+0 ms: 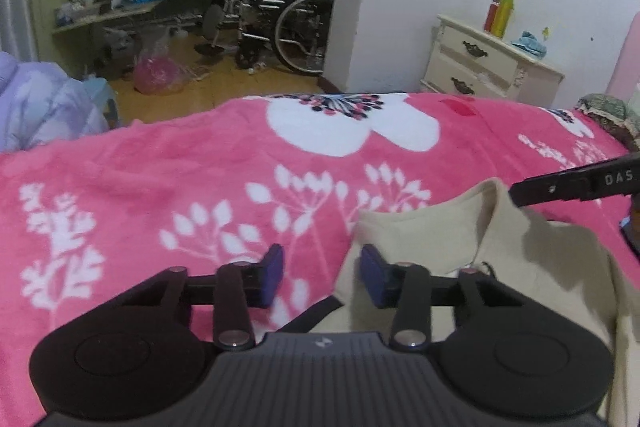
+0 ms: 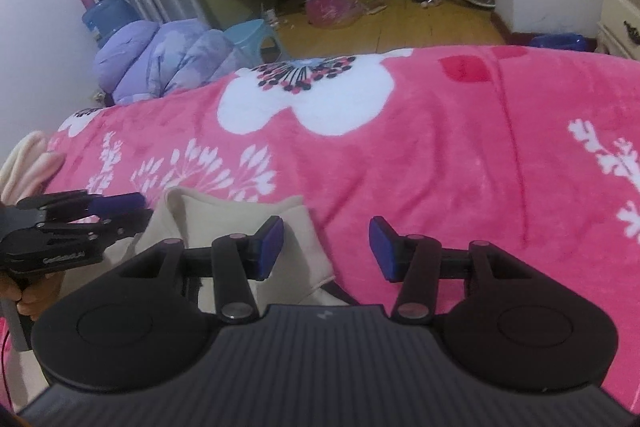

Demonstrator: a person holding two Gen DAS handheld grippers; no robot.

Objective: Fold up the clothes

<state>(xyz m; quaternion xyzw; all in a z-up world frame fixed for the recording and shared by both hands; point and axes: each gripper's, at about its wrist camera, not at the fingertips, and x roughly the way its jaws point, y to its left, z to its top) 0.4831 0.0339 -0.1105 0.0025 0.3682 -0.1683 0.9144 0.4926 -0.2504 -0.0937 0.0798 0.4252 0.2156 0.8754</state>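
Pink fleece blanket, printed with white flowers and sprigs, covers the bed, where a cream garment lies at the near edge, between the two tools. Much of the garment is cut off by the frame and masked by the tool bodies, so its shape, long axis and heading cannot be made out; a raised fold stands at its far side. The left gripper hovers over the garment's left edge, jaws apart and holding nothing. The right gripper hangs over its right edge, jaws likewise apart. A hand grips the left tool's handle.
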